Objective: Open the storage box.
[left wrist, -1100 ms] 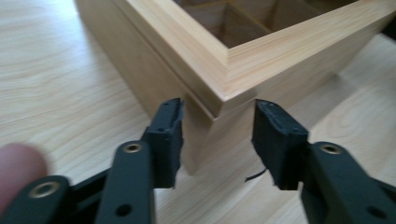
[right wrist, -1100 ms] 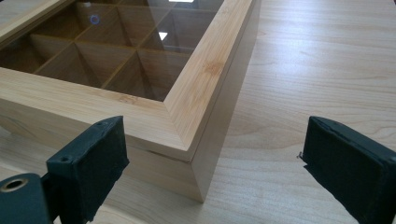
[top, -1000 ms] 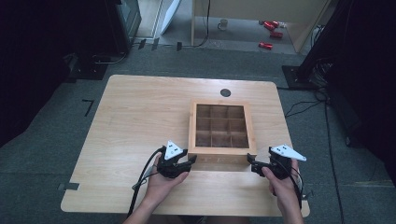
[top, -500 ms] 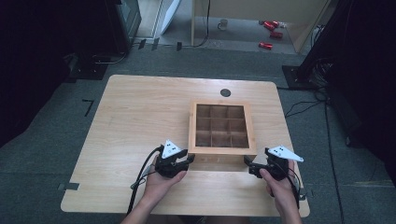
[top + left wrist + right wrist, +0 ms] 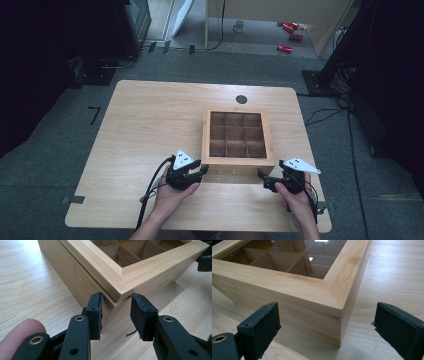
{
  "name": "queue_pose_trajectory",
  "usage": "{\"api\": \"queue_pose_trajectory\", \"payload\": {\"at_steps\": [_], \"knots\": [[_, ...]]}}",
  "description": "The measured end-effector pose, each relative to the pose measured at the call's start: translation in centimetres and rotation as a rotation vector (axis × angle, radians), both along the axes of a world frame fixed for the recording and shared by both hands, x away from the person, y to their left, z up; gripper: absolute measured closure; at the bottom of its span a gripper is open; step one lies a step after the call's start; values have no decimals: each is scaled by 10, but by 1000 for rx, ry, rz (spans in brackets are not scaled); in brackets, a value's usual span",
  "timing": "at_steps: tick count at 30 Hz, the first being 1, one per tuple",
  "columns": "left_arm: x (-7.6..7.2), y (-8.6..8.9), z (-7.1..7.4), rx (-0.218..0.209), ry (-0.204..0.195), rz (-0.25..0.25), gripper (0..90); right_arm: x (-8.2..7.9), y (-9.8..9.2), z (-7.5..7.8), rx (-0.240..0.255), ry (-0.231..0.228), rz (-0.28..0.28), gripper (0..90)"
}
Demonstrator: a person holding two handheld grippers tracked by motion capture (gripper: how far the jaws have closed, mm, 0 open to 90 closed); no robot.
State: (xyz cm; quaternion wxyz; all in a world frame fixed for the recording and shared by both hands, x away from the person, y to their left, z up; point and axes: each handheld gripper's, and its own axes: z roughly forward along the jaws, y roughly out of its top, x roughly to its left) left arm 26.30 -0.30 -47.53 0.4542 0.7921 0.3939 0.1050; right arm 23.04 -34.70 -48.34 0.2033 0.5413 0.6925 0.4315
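Note:
A shallow wooden box (image 5: 237, 157) with a glass-paned lid and several compartments sits right of the table's middle. My left gripper (image 5: 204, 171) is at the box's near left corner. In the left gripper view the box corner (image 5: 125, 282) sits between the open jaws, with the left gripper (image 5: 116, 315) straddling it just below the lid seam. My right gripper (image 5: 261, 176) is at the near right corner. In the right gripper view the right gripper (image 5: 327, 327) stands wide open on either side of the box corner (image 5: 337, 312), its pads (image 5: 265, 325) clear of the wood.
The light wooden table (image 5: 150, 120) has a black round grommet (image 5: 241, 99) behind the box. Both hands rest near the table's front edge (image 5: 200, 227). On the grey floor beyond lie red cans (image 5: 290, 36), a cup (image 5: 239, 25) and cables (image 5: 320, 112).
The right gripper has slid a little to the left, closer to the box's near right corner. The left gripper has hardly moved.

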Motion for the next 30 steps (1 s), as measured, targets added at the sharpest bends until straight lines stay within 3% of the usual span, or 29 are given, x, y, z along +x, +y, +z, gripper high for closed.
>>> {"api": "queue_pose_trajectory", "payload": {"at_steps": [13,20,30], "knots": [[0,0,3,1,-13,-9,625,0,4,-4,18,-13,-4,136],[0,0,3,-1,-14,-10,625,-4,8,-2,-6,-67,1,316],[1,1,3,-16,-15,-24,583,-8,9,-1,-50,-100,-2,356]]}}
